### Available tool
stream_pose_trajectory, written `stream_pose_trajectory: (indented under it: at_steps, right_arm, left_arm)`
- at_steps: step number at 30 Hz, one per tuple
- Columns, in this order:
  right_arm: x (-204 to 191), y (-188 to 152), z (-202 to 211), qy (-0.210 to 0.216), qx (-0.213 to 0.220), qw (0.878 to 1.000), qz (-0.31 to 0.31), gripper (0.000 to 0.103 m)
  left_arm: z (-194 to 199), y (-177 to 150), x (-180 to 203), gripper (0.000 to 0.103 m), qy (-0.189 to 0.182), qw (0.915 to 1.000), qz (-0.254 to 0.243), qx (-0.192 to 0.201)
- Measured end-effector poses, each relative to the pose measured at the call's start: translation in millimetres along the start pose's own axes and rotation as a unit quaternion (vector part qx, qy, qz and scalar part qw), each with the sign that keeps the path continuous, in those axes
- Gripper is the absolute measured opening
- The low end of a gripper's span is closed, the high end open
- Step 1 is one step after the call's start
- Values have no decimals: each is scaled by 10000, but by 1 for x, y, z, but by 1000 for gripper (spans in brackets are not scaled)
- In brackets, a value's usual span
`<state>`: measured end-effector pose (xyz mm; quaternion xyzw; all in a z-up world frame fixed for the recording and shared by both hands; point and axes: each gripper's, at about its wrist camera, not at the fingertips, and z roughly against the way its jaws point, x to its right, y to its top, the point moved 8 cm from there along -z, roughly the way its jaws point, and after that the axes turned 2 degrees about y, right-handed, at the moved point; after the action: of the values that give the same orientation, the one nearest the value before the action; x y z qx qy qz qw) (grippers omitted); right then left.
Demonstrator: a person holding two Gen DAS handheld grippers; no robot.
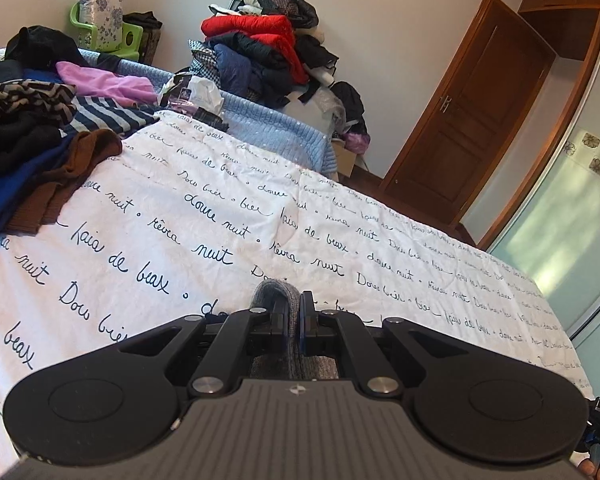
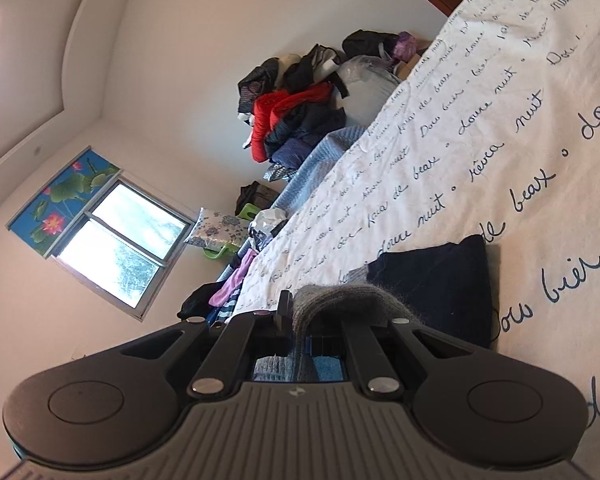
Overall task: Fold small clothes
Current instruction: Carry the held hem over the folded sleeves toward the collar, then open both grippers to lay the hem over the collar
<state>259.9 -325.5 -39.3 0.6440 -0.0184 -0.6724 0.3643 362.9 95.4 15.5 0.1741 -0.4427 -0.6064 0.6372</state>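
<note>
Left wrist view shows the left gripper (image 1: pixel 294 312) with its jaws clenched on a fold of grey knit garment (image 1: pixel 276 294), which bulges up over the fingertips and hangs just above the white bedsheet (image 1: pixel 260 208) printed with dark script. Right wrist view, rolled well over to one side, shows the right gripper (image 2: pixel 300 312) clamped in the same way on fuzzy grey knit, with a dark navy part of the garment (image 2: pixel 440 280) lying on the sheet just beyond its tips. Whether the navy is a panel of the same piece or a second item I cannot tell.

Both hands seem to be carrying one small garment by two points, down toward the open stretch of bed, either to lay it flat or to bring one edge over onto another. To do it well, I would keep the two grips level with each other and the cloth lightly taut between them, so that no slack bunches. Lower it onto bare sheet, well apart from the loose heap of clothes (image 1: pixel 40 128) at the left edge. Set the edge down squarely, then let go only once the fabric rests flat, since the fuzzy knit may cling to the pads.
</note>
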Motion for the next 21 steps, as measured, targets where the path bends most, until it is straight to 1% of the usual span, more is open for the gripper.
stream_pose_trajectory:
  at_steps: [9, 16, 21]
  right_arm:
    - [26, 8, -12, -208, -12, 9993, -312, 6]
    - [34, 16, -24, -311, -11, 9985, -447, 6]
    - [43, 17, -34, -333, -85, 9962, -801, 8]
  left_arm:
    - [-36, 1, -6, 5, 122, 9995, 218, -208]
    - [-58, 2, -8, 5, 253, 9990, 258, -270]
    - [-75, -4, -15, 7, 455, 9969, 385, -510]
